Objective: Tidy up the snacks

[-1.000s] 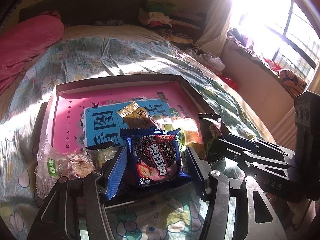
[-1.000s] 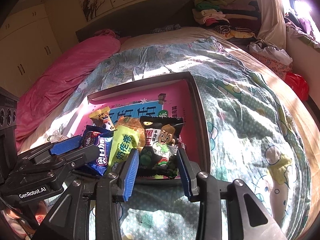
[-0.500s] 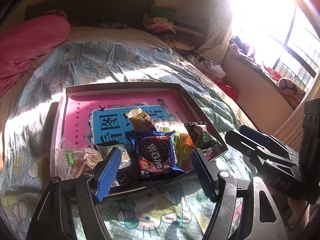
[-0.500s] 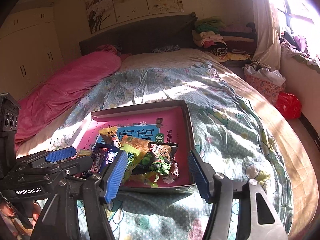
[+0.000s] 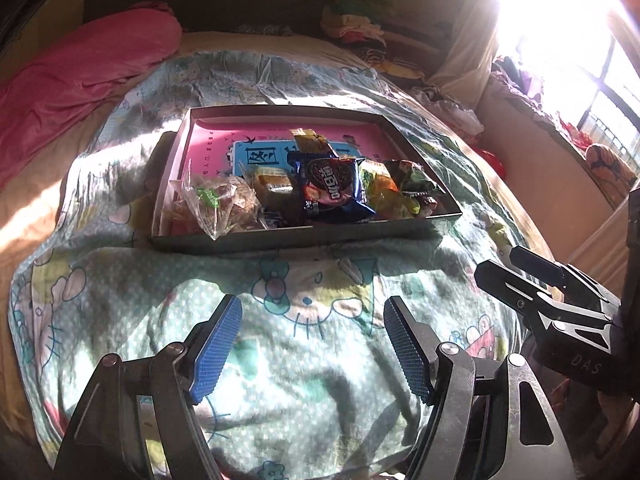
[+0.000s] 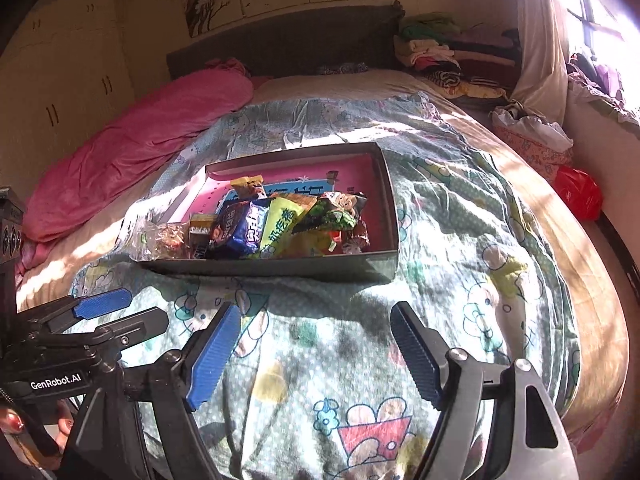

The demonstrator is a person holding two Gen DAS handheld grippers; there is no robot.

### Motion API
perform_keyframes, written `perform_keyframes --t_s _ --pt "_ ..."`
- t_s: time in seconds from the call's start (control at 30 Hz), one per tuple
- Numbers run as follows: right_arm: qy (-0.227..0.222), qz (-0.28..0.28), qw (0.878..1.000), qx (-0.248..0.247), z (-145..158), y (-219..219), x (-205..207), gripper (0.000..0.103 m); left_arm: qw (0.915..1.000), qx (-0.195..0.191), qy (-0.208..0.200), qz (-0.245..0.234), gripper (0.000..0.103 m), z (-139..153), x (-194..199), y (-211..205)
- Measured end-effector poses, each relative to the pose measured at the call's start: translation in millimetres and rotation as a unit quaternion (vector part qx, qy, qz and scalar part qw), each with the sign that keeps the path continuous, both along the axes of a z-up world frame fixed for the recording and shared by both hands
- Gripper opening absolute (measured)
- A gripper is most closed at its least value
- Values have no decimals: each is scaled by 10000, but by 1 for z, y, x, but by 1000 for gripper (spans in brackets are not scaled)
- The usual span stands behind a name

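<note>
We hold both grippers over the bed's cartoon-print quilt (image 5: 312, 320), on the near side of the shallow box (image 5: 304, 236), and neither one carries anything: the left gripper (image 5: 312, 344) has its jaws spread wide with only quilt between the blue pads, and the right gripper (image 6: 316, 352) stands the same way, jaws apart and empty. The snacks sit gathered inside the box, crowded against its near wall, while the pink printed floor toward the far wall lies mostly bare; we judge they lie there because that edge is the easiest for us to reach. Within the box, the blue cookie pack (image 5: 332, 188) lies on top near the middle of the heap, the clear bag of wrapped sweets (image 5: 212, 204) leans at the box's left corner with its plastic spilling over the rim, a small gold packet (image 5: 310, 142) sits just behind the cookie pack, and a yellow-green pouch (image 6: 282, 220) and a dark cartoon-figure packet (image 6: 334, 210) fill the right side. Nothing edible shows on the quilt outside the box, so we judge the gathering is largely done, and the open jaws, well apart from the box, suit either finishing or reaching in to straighten the loose pile.
</note>
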State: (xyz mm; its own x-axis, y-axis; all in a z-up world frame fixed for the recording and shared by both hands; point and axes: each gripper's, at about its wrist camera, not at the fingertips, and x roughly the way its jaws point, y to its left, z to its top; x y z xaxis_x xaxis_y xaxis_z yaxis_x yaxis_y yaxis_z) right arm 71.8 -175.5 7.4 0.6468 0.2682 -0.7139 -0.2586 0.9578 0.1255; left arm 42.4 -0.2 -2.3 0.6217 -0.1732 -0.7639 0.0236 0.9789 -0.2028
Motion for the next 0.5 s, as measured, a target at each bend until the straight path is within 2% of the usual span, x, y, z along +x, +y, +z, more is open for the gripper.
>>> perform_keyframes --t_s 0.17,0.27,0.5 --pt "-116 70 9997 -184 -2 7 -10 81 9998 44 173 52 75 -7 -3 1" --pt "-136 115 9997 -175 -2 9 -11 90 9998 64 167 101 75 -7 -3 4" --pt "-104 165 9997 -146 -4 11 -10 91 9998 95 126 137 75 -4 -4 3"
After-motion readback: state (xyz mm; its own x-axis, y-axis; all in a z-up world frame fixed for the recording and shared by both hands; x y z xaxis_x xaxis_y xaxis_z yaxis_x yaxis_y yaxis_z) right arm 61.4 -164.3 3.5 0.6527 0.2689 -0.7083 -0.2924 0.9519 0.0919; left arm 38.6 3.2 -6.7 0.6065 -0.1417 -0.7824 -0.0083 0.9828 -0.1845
